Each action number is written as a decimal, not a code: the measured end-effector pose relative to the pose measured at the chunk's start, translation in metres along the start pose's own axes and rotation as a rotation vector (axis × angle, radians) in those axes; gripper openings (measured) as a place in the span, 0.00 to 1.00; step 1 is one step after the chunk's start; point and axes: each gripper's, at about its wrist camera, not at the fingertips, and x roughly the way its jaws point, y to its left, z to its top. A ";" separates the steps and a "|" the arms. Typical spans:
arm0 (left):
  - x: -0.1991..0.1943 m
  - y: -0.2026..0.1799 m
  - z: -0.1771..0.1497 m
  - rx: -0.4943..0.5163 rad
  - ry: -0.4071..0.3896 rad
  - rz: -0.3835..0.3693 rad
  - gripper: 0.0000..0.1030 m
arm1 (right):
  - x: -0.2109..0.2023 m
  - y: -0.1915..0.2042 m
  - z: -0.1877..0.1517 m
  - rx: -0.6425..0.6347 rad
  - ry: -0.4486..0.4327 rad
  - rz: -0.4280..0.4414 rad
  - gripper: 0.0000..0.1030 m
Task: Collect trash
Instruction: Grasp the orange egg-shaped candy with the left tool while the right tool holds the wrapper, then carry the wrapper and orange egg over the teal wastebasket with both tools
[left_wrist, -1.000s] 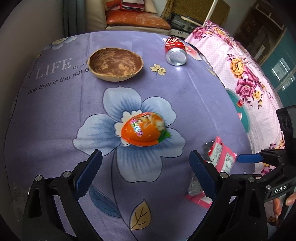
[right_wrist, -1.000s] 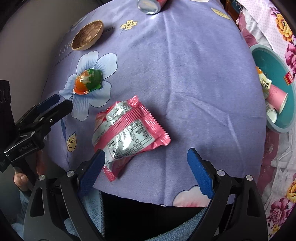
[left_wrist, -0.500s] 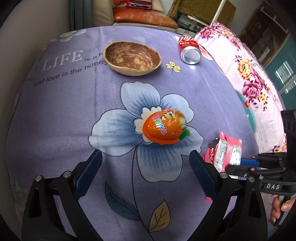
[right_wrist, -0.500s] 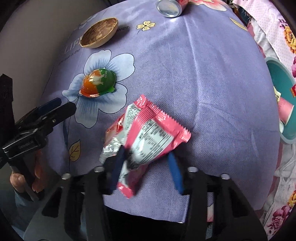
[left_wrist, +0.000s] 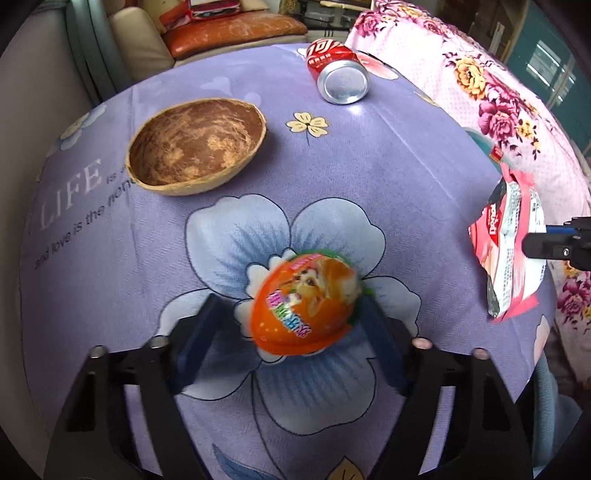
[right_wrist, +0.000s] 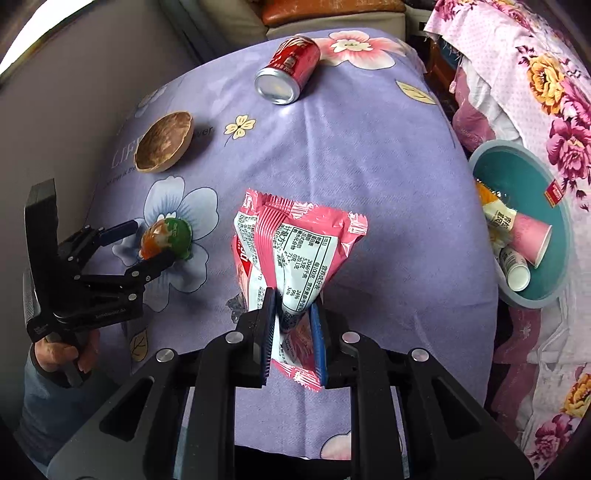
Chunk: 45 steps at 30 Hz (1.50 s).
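- Right gripper (right_wrist: 293, 325): jaws just closed, pinching pink snack wrapper (right_wrist: 295, 251) by its end, for carrying to teal bin (right_wrist: 554, 295).
- Left gripper (left_wrist: 291, 332): jaws just narrowing around orange toy egg (left_wrist: 304, 304) on the tablecloth (left_wrist: 369, 166); whether the pads press it, cannot tell.

A brown coconut-shell bowl (left_wrist: 197, 146) sits on the purple flowered tablecloth (left_wrist: 388, 177).

Purple floral tablecloth (left_wrist: 388, 177), coconut-shell bowl (left_wrist: 195, 146), red can (left_wrist: 338, 70) on its side, orange egg (left_wrist: 304, 308)

Left claw (left_wrist: 291, 325) in matte black plastic, blue pads, silver screws at the pivots, right claw (right_wrist: 293, 332) alike, grey-blue sleeve (right_wrist: 37, 398) at the wrist
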 end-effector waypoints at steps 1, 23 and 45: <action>0.000 -0.002 -0.001 0.006 -0.005 0.000 0.56 | -0.002 -0.005 0.001 0.006 -0.002 0.000 0.17; -0.033 -0.057 0.026 -0.093 -0.083 -0.060 0.56 | -0.024 -0.058 0.018 0.068 -0.108 0.017 0.17; -0.040 -0.134 0.061 0.007 -0.086 -0.058 0.56 | -0.056 -0.120 0.020 0.144 -0.208 0.062 0.17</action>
